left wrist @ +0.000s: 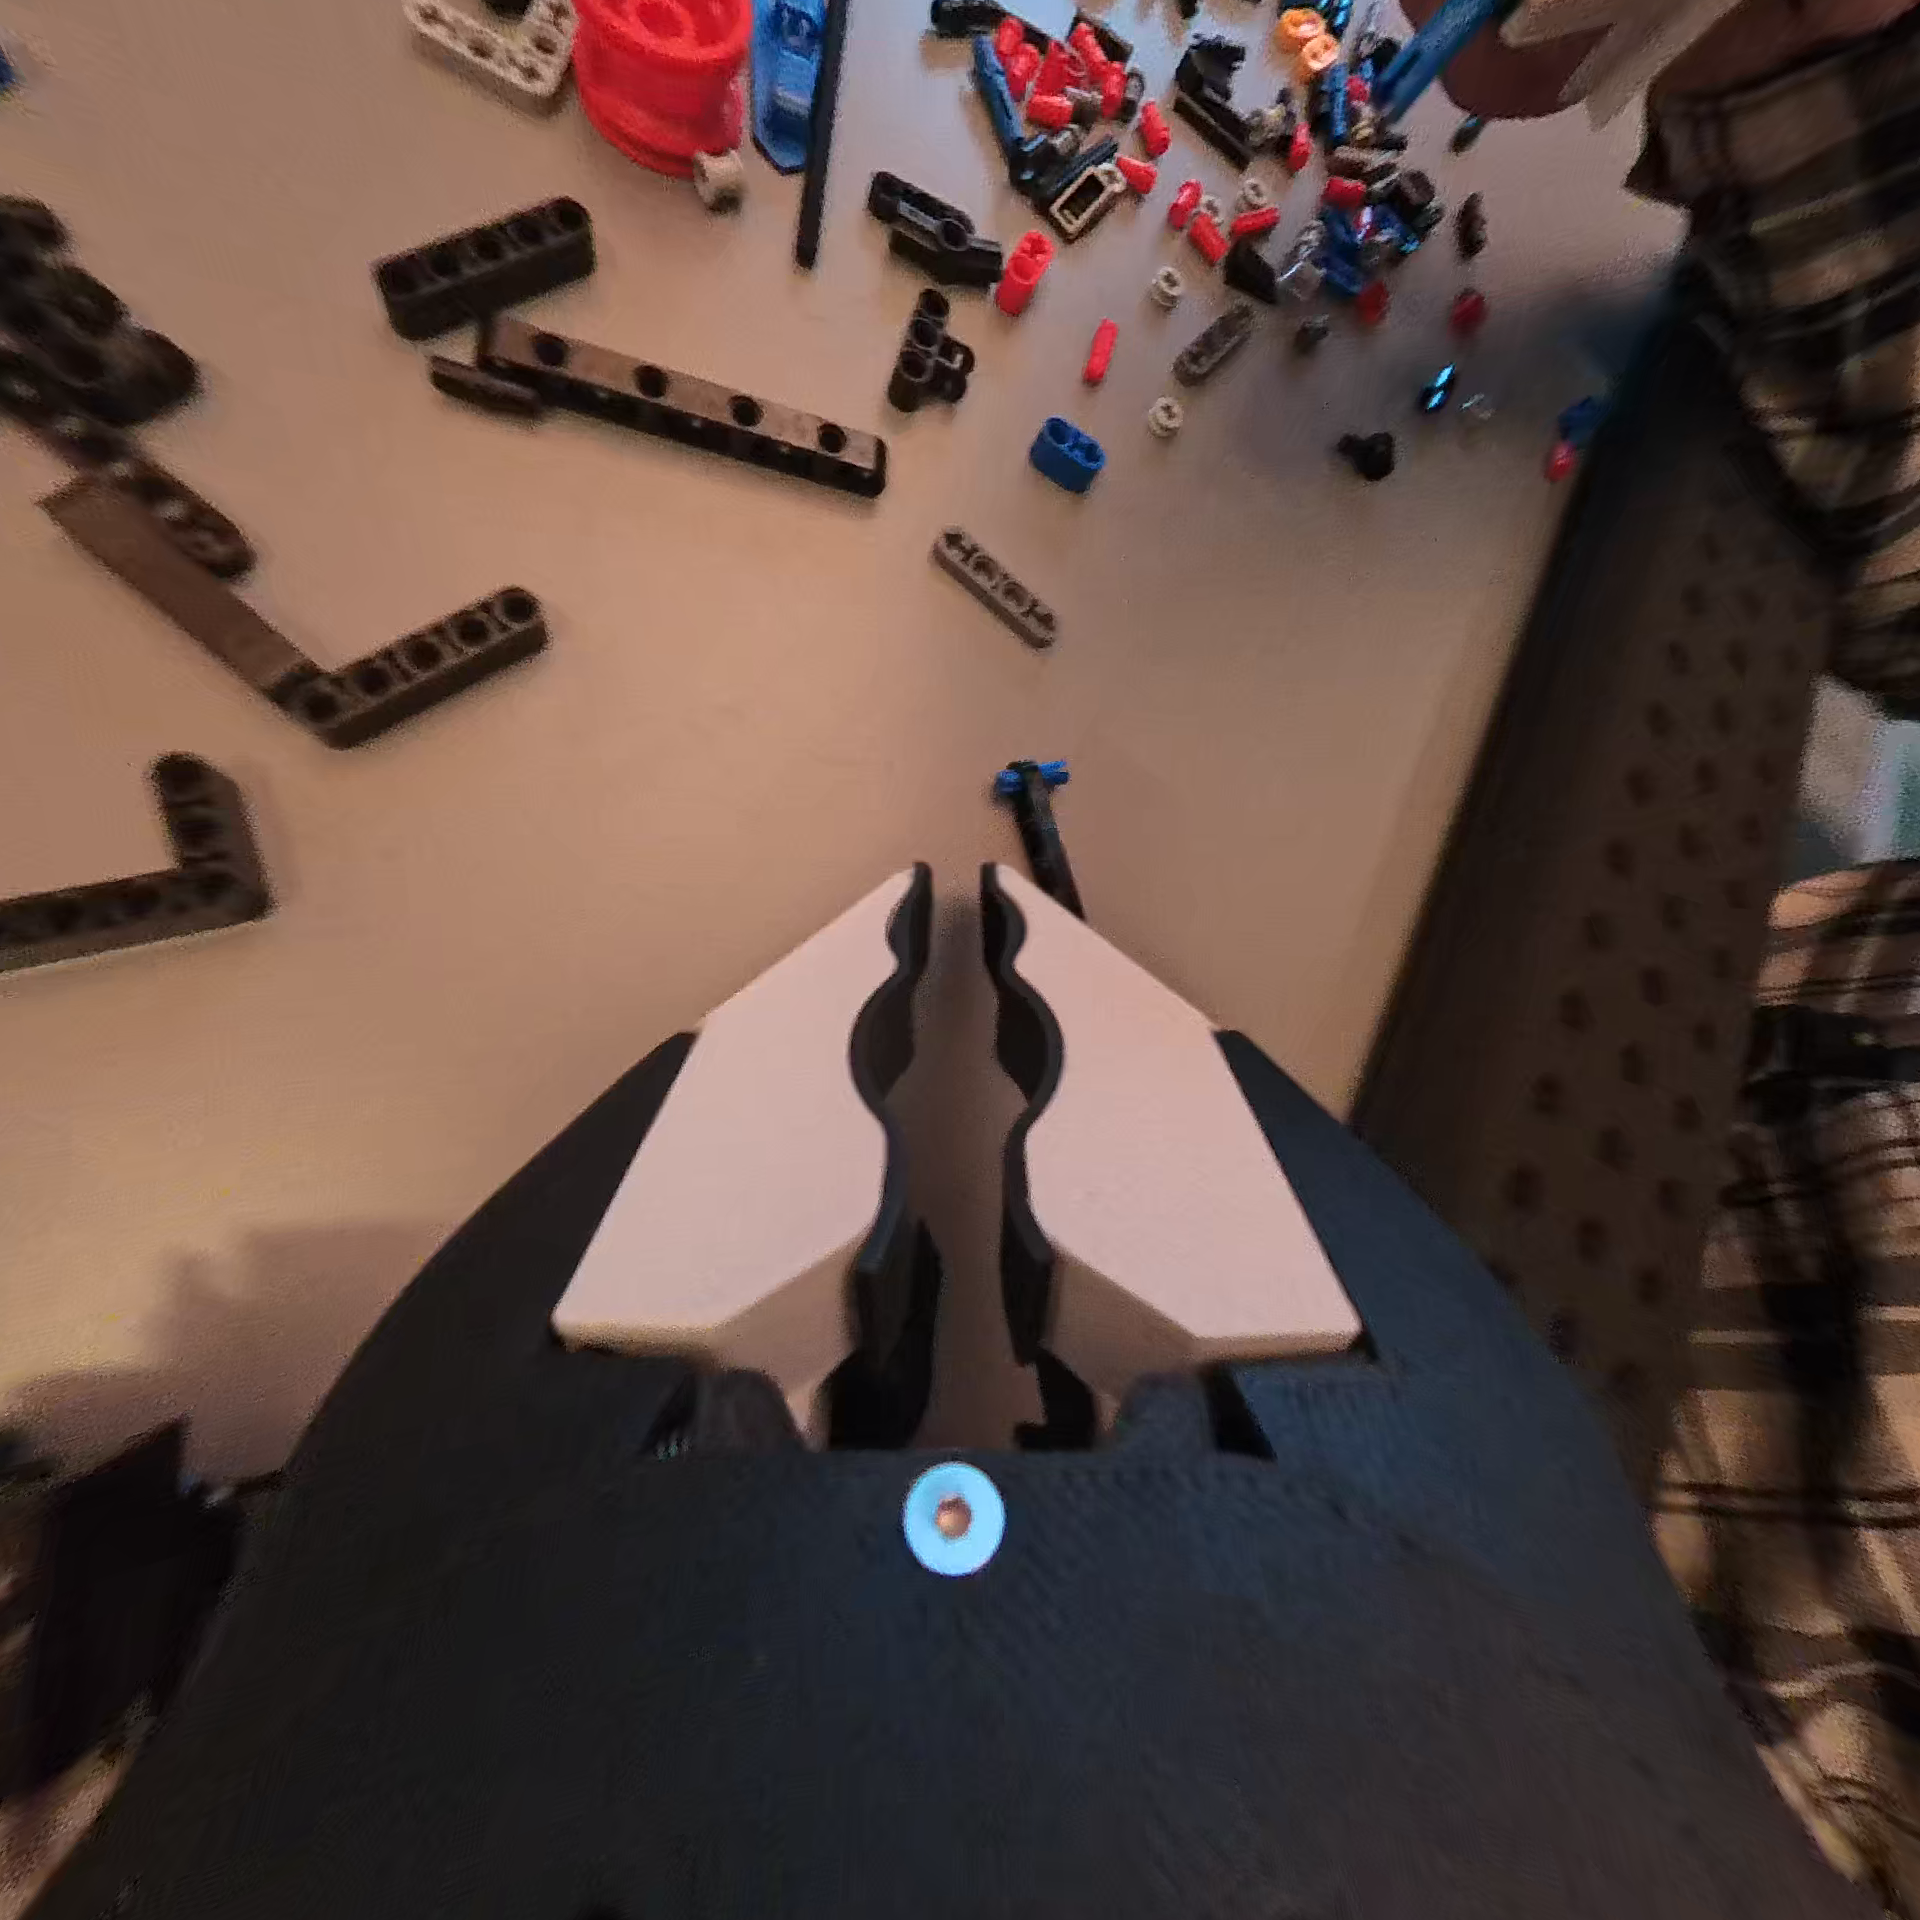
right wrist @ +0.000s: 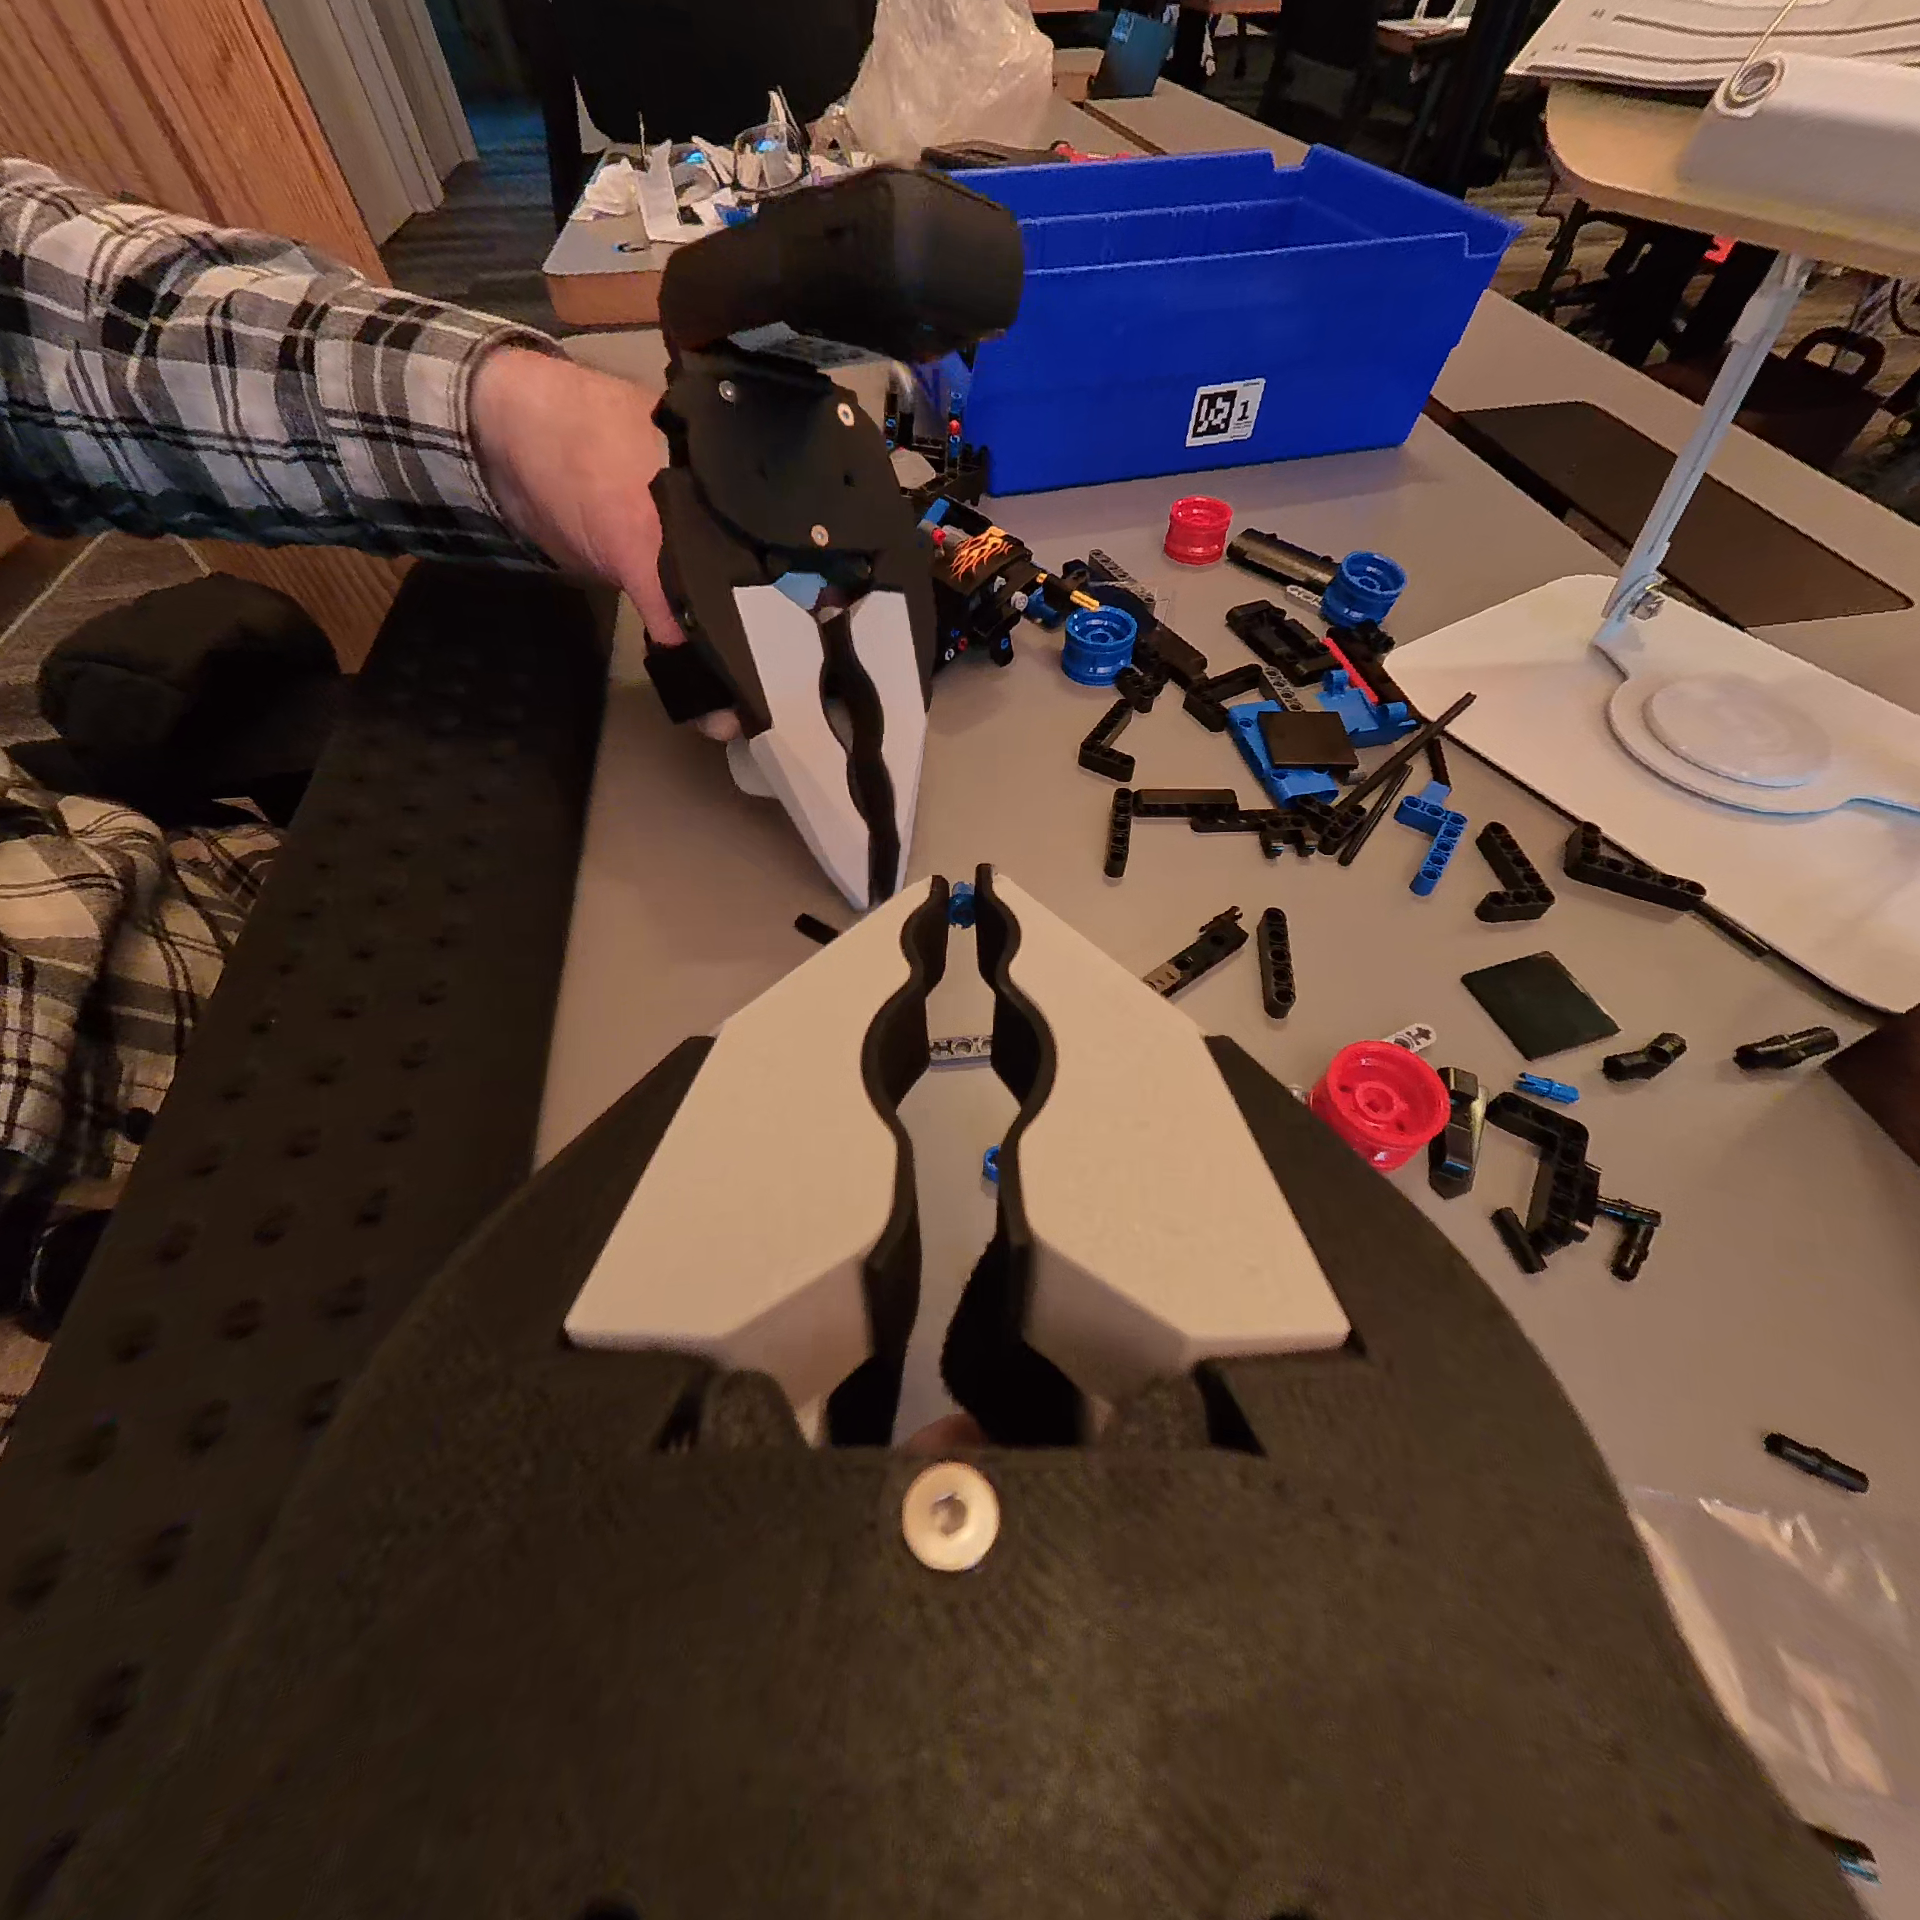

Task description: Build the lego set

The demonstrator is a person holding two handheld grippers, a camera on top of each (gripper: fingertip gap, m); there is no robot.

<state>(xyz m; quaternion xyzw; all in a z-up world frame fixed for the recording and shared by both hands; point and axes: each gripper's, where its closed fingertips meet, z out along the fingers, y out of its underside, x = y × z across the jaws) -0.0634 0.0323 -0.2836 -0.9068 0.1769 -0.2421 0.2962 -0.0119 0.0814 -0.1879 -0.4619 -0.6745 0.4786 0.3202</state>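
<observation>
Loose Lego parts lie on the table. A partly built black model with a flame sticker stands behind my left gripper, which a hand holds pointing down at the table. In the left wrist view my left gripper is shut and empty. A black axle with a blue pin lies just right of its tip. My right gripper hovers shut and empty. That blue pin and a grey beam show through its slit. Black beams lie at the left.
A blue bin stands at the back. A white lamp base is at the right. A black perforated board runs along the table's edge, also in the left wrist view. Red wheels and a pile of small pins lie about. The grippers' ends are close to 12 cm from one another.
</observation>
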